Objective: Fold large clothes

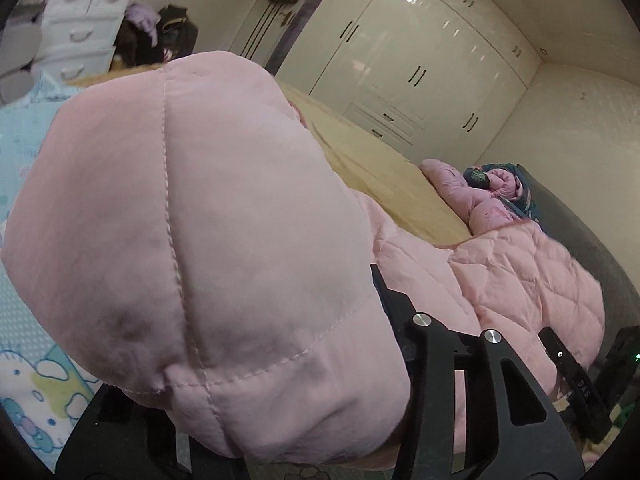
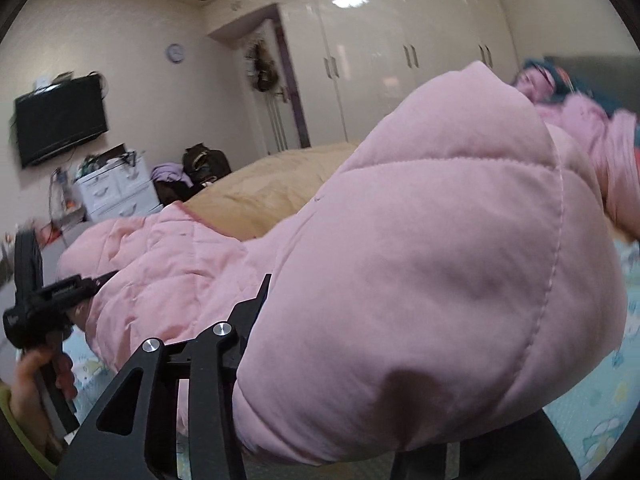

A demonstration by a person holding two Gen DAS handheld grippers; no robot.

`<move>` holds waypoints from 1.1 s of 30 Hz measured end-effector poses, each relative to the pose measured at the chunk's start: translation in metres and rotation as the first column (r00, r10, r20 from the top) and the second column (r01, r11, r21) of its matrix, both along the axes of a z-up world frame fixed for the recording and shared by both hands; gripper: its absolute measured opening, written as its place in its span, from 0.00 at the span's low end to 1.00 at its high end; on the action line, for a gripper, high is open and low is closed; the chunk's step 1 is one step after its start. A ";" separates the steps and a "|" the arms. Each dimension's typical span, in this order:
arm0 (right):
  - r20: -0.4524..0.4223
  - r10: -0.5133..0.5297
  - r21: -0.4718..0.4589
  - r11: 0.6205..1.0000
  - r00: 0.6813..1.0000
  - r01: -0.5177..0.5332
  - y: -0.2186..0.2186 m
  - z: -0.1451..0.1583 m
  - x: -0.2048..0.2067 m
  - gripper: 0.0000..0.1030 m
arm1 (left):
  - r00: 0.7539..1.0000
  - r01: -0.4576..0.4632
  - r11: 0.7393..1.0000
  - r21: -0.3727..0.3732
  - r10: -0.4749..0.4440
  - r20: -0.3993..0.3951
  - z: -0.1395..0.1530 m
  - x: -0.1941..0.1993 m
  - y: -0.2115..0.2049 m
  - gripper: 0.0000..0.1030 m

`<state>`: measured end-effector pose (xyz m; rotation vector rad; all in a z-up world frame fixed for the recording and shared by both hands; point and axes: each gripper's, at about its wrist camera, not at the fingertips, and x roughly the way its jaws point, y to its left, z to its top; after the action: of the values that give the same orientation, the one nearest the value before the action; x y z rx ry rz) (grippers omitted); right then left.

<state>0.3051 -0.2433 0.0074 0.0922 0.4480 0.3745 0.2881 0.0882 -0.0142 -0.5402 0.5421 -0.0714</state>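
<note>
On my left camera a puffy pink jacket (image 1: 192,248) fills most of the picture, bulging right over my left gripper (image 1: 256,412). Only one black finger (image 1: 390,304) shows, pressed against the padding. The other finger is buried under the fabric, so I read these tongs as pinching the jacket.

My right gripper (image 2: 360,368) looks much the same. A stitched, quilted bulge of the jacket (image 2: 420,280) sits between its jaws, with one black finger (image 2: 256,304) visible along the left edge of the bulge. These tongs too are clamped on the padding.

The jacket hangs between both grippers and trails back over a bed with a tan blanket (image 1: 384,160). A cartoon-print sheet (image 1: 36,380) in pale blue lies below. Further back on the bed there is a heap of pink quilting and a dark flowered cloth (image 1: 516,188).

In my right camera I can see the other handset at the left edge, gripped by a hand (image 2: 32,384) with a yellow-green cuff.

As for writing, the only legible lettering is white "DAS" on a black bar (image 1: 576,380) at the lower right of my left view. The room also has glossy white wardrobes (image 2: 400,68), a wall-mounted television (image 2: 60,120), a round clock (image 2: 175,53) whose face I cannot read, and white drawers (image 2: 116,192).
</note>
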 end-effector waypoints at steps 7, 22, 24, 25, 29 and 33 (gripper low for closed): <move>0.033 0.035 -0.003 0.999 0.999 -0.035 -0.009 0.006 -0.025 0.38 | 0.999 0.019 0.998 0.057 -0.022 0.048 0.019 -0.025 -0.011 0.36; 0.024 0.093 -0.007 0.996 0.995 -0.093 -0.033 0.006 -0.095 0.38 | 0.996 0.041 0.996 0.084 -0.047 0.071 0.023 -0.084 -0.011 0.36; 0.016 0.092 -0.001 0.996 0.996 -0.092 -0.035 0.003 -0.103 0.38 | 0.997 0.045 0.995 0.086 -0.050 0.061 0.020 -0.094 -0.010 0.36; 0.003 0.088 0.007 0.996 0.996 -0.088 -0.038 0.000 -0.108 0.38 | 0.997 0.047 0.995 0.089 -0.052 0.056 0.018 -0.098 -0.009 0.36; -0.025 0.087 0.001 0.996 0.996 -0.087 -0.039 -0.006 -0.123 0.38 | 0.998 0.050 0.995 0.090 -0.053 0.029 0.006 -0.115 -0.007 0.36; -0.064 0.063 0.037 0.997 0.996 -0.061 -0.046 -0.011 -0.131 0.38 | 0.999 0.048 0.995 0.086 -0.048 0.001 -0.005 -0.129 -0.003 0.36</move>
<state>0.1739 -0.2892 -0.0034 0.1250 0.5097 0.4411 0.1590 0.0856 -0.0194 -0.4431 0.5530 -0.0944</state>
